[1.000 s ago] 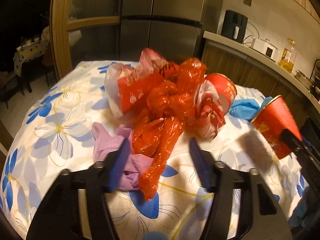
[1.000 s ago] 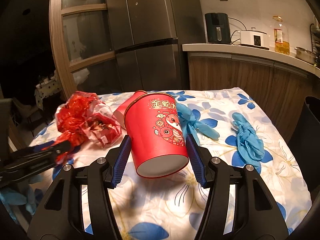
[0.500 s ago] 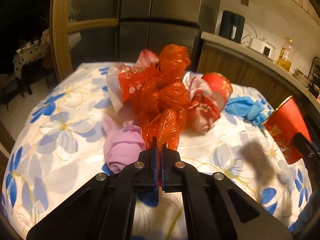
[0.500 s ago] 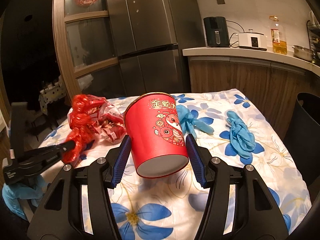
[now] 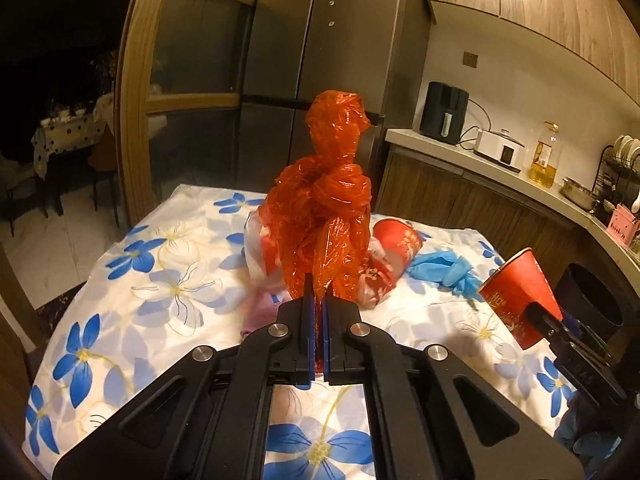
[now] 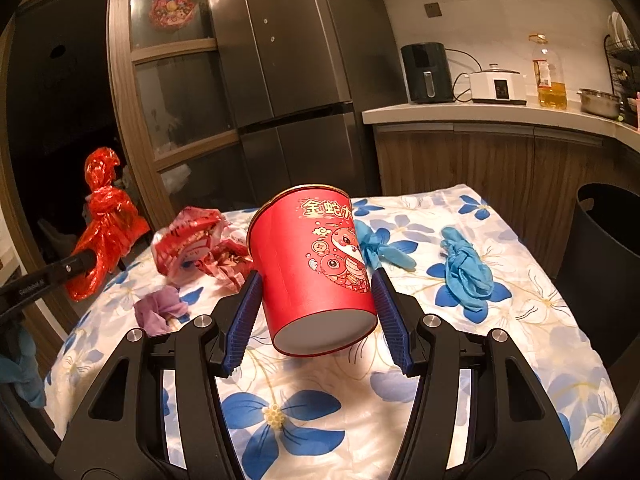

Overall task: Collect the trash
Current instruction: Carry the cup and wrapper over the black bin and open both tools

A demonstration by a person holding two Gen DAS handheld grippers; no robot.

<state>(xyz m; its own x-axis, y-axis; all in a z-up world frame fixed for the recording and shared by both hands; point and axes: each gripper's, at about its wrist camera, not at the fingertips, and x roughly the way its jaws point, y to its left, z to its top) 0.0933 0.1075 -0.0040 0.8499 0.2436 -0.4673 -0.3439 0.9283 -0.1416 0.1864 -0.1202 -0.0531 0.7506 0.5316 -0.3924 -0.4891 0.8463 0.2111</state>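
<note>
My left gripper [image 5: 316, 304] is shut on a knotted orange-red plastic bag [image 5: 324, 208], which hangs lifted above the flowered table; the right wrist view shows the same bag [image 6: 106, 224] off the table's left edge. My right gripper [image 6: 316, 300] is shut on a red paper cup [image 6: 316, 268] with a gold rim and a snake print, held tilted above the cloth; the cup [image 5: 516, 296] also shows at the right of the left wrist view. On the table lie a crumpled red-and-white wrapper [image 6: 200, 244], a second red cup [image 5: 396, 244] on its side, a purple wad [image 6: 158, 308] and two blue gloves [image 6: 466, 272].
A black bin [image 6: 604, 248] stands off the table's right edge. Behind the table rise a steel fridge [image 6: 288, 80] and a wooden glass door; a counter [image 6: 480, 114] at the right carries appliances and an oil bottle. The tablecloth [image 6: 320, 400] drops off at the near edge.
My left gripper closed on the orange-red bag and lifted it off the table. My right gripper rose a little with the cup still in it.
</note>
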